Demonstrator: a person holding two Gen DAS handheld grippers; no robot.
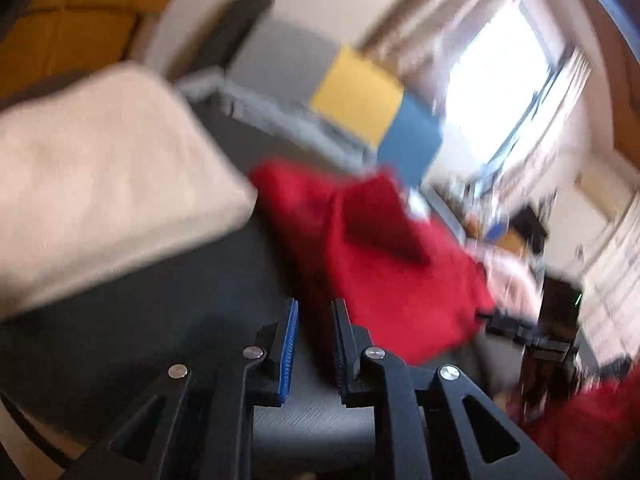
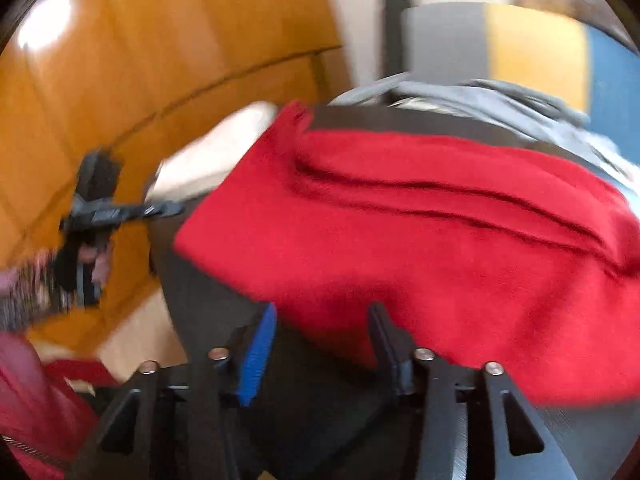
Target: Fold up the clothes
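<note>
Left wrist view, blurred. The left gripper (image 1: 314, 312) stands over the dark counter (image 1: 168, 320) with its jaws set to a narrow gap and nothing between the blue pads (image 1: 290, 344). The red garment (image 1: 384, 256) lies rumpled on the counter ahead and to the right of the fingertips, apart from them. A folded beige cloth (image 1: 104, 184) rests on the counter at left, near the garment's left edge. Behind are a grey cloth (image 1: 256, 96) and yellow and blue panels (image 1: 360, 96), with a bright window (image 1: 504, 80) at right.

Right wrist view, blurred. The right gripper (image 2: 324, 320) has its jaws moderately wide and holds nothing; the red garment (image 2: 420, 232) spreads across the counter (image 2: 208, 292), its near edge just beyond the fingertips. The left gripper (image 2: 160, 210) appears at left, beside the beige cloth (image 2: 212, 152). A grey cloth (image 2: 480, 96) lies behind the garment.
</note>
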